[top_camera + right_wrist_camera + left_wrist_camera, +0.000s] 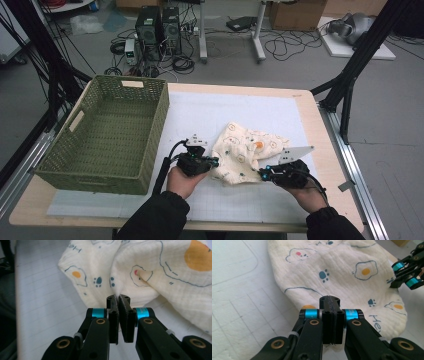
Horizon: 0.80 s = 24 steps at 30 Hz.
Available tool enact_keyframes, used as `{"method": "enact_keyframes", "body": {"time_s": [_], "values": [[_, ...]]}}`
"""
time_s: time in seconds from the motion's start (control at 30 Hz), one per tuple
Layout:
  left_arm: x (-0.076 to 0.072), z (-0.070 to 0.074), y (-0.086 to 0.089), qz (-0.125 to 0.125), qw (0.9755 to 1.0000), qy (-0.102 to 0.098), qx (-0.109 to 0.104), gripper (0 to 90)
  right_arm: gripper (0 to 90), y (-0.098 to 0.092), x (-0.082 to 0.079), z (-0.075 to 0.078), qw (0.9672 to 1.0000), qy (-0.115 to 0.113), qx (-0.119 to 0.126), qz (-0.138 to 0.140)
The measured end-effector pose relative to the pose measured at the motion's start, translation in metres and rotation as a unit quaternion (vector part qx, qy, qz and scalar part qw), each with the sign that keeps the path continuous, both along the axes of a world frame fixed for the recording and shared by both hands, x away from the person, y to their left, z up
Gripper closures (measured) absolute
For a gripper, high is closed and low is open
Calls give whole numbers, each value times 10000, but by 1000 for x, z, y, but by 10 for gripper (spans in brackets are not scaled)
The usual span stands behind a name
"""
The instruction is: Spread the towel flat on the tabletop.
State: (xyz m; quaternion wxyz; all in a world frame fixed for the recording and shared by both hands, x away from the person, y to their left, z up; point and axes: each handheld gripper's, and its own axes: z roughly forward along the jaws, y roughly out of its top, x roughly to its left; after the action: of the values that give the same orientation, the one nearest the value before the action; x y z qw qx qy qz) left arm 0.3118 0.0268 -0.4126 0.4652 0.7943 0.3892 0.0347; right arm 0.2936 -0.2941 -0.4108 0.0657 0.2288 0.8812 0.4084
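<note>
Both grippers pinch the near edge of a printed cloth on the desk, beside a woven basket.

The pale wooden desk (pixel 310 107) carries a white gridded mat (pixel 200 112) that leaves a bare wood border at the far and right edges. On its left stands the rectangular olive-green woven basket (pixel 155 125), with slotted handles and nothing visible inside. Right of it, well apart, lies the crumpled cream muslin cloth (pixel 247 147), soft and crinkled, printed with fried eggs, paw prints and clouds; open mat lies beyond it. The left gripper (pixel 214 161) has its fingers (pixel 325 315) clenched on the cloth's near left edge; the right gripper (pixel 262 173) has its fingers (pixel 113 315) clamped on a fold at the near right edge.
</note>
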Motion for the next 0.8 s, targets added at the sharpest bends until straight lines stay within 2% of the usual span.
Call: {"method": "enact_keyframes", "body": {"time_s": [0.13, 0.17, 0.2, 0.27, 0.37, 0.4, 0.53, 0.67, 0.7, 0.8], "values": [[-4, 2, -2, -134, 9999, -77, 18, 867, 838, -3, -13, -3, 9996, 212, -66, 177], [-2, 2, -2, -109, 9999, -45, 2, 807, 799, -3, -15, -2, 9996, 179, -71, 194], [-1, 1, -1, -86, 10000, -37, -3, 791, 774, -4, -15, -1, 9997, 133, -52, 188], [3, -1, 0, -16, 10000, -26, 16, 765, 740, -5, -12, 1, 9999, 48, 69, 131], [10, -7, 0, 107, 9999, -32, 102, 759, 727, -6, -4, 0, 10000, -74, -12, -44], [10, -7, 0, 107, 9999, -32, 102, 752, 727, -6, -4, 0, 10000, -74, -12, -44], [20, -21, -5, 250, 9991, 46, 347, 740, 727, 0, 13, -13, 9995, -154, -198, -166], [23, -28, -10, 228, 9984, 55, 508, 727, 743, 6, 21, -24, 9989, -76, -440, -160], [22, -32, -14, 261, 9974, -38, 663, 736, 759, 7, 22, -26, 9986, -32, -517, -142], [20, -33, -16, 290, 9966, -158, 760, 822, 847, 6, 25, -29, 9991, 85, -380, -138]]}}
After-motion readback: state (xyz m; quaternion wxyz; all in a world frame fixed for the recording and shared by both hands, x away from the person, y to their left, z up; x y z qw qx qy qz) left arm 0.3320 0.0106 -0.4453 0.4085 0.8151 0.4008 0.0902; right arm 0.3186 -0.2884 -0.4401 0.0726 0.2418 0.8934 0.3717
